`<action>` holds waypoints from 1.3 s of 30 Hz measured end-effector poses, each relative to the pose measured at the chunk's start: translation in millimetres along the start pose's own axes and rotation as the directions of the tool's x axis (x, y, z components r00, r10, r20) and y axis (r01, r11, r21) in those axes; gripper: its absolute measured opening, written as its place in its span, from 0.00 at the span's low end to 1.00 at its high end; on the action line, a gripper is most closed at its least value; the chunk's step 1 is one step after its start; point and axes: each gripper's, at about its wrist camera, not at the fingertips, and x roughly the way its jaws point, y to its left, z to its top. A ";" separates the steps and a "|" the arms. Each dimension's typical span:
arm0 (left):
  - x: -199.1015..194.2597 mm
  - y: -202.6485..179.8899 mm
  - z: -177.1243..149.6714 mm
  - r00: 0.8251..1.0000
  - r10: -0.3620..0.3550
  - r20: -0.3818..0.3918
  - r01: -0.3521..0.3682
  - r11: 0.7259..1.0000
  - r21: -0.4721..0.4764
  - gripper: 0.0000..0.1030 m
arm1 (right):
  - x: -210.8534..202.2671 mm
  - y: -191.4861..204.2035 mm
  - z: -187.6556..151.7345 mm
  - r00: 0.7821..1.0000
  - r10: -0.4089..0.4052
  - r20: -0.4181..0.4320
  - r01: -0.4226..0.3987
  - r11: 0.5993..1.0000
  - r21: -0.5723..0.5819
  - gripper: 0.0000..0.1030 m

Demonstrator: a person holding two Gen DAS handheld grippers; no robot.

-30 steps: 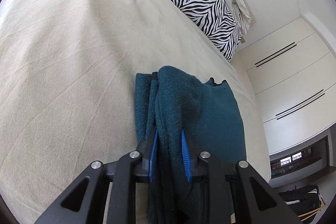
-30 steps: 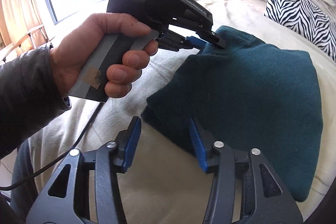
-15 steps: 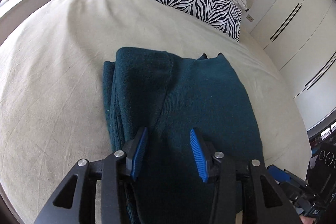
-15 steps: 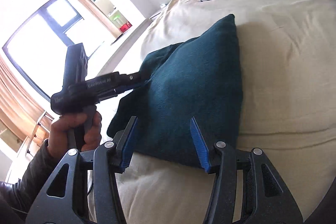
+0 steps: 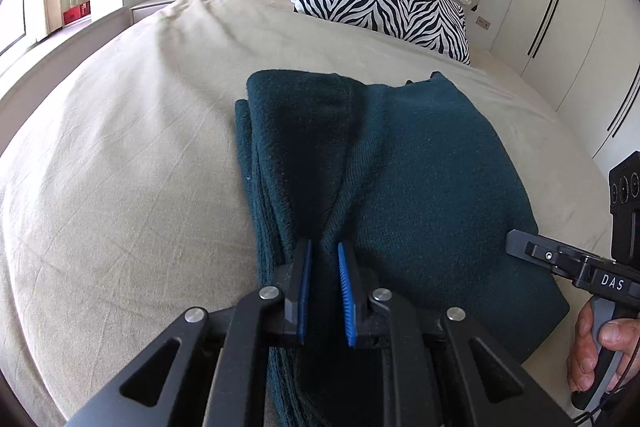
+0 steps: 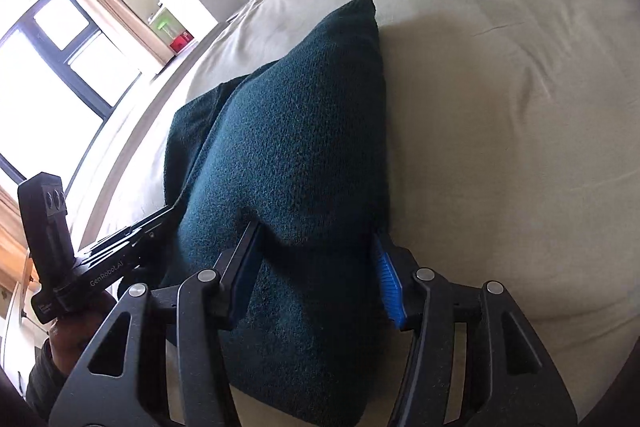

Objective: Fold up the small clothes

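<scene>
1 teal sweater (image 5: pixel 400 163) on bed (image 5: pixel 120 167). L gripper (image 5: pixel 323 259) fingers pinch its fold; R gripper (image 6: pixel 316 259) fingers spread, straddling edge. 1 zebra pillow (image 5: pixel 380 3).

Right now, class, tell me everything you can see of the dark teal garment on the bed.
The teal garment is a thick knit, fuzzy in texture, folded into a layered, roughly rectangular bundle with stacked edges along one side. It lies flat on the beige bedsheet, apart from the zebra pillow. The left gripper pinches a raised ridge of its near edge; the right gripper straddles a corner with its jaws wide.
</scene>
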 end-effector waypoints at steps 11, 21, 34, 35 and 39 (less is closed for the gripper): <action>-5.2 4.4 -6.1 0.999 -0.001 0.034 0.002 1.000 -0.019 0.17 | -55.9 7.2 50.7 0.968 0.236 0.086 -0.240 0.970 0.029 0.51; -1.1 21.1 -7.2 0.996 -0.071 0.054 0.075 0.993 -0.088 0.17 | 71.2 -23.8 101.6 0.945 0.313 -0.092 -0.271 0.910 0.315 0.03; 2.8 50.5 -7.6 0.970 -0.223 0.097 0.238 0.952 -0.194 0.16 | 73.5 24.3 143.4 0.880 0.470 -0.065 -0.434 0.852 0.292 0.57; 2.9 50.7 -7.4 0.969 -0.226 0.098 0.241 0.951 -0.195 0.16 | 86.4 35.0 146.5 0.870 0.483 -0.096 -0.440 0.850 0.288 0.58; 5.1 51.6 -7.1 0.966 -0.240 0.101 0.256 0.945 -0.205 0.16 | 139.9 45.8 148.0 0.890 0.432 -0.143 -0.367 0.867 0.336 0.48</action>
